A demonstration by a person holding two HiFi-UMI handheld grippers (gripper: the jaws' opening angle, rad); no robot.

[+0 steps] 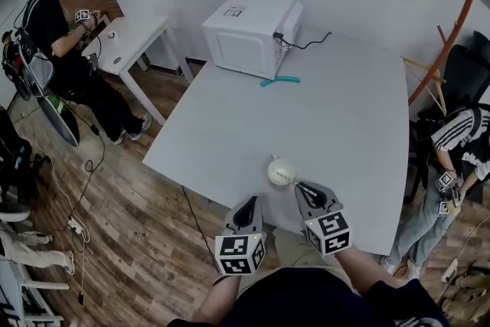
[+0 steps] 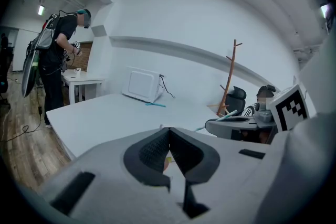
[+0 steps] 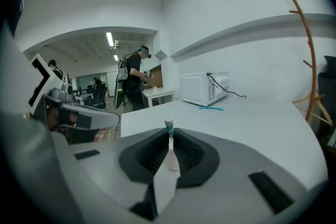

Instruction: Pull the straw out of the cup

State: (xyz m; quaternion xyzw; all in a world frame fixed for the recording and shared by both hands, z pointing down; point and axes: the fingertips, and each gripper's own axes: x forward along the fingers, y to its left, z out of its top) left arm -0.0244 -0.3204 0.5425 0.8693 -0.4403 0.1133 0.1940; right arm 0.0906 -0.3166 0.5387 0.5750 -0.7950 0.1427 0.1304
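- Gripping a thin white straw (image 3: 168,126) with a teal-banded tip, the right gripper (image 3: 170,140) is clamped on it, just beside the pale round cup (image 1: 280,170) near the table (image 1: 344,111) edge.
- The left gripper (image 2: 169,135) is clenched on nothing.

My two grippers are pale grey plastic. The left gripper (image 1: 251,202) and the right gripper (image 1: 300,187) look alike, each shell narrowing to a point ahead of its marker cube (image 1: 240,253), which is white with black squares. Inside the shells sit dark ribbed pads (image 3: 152,153). Behind the marker cube I wear a dark top (image 1: 306,299).
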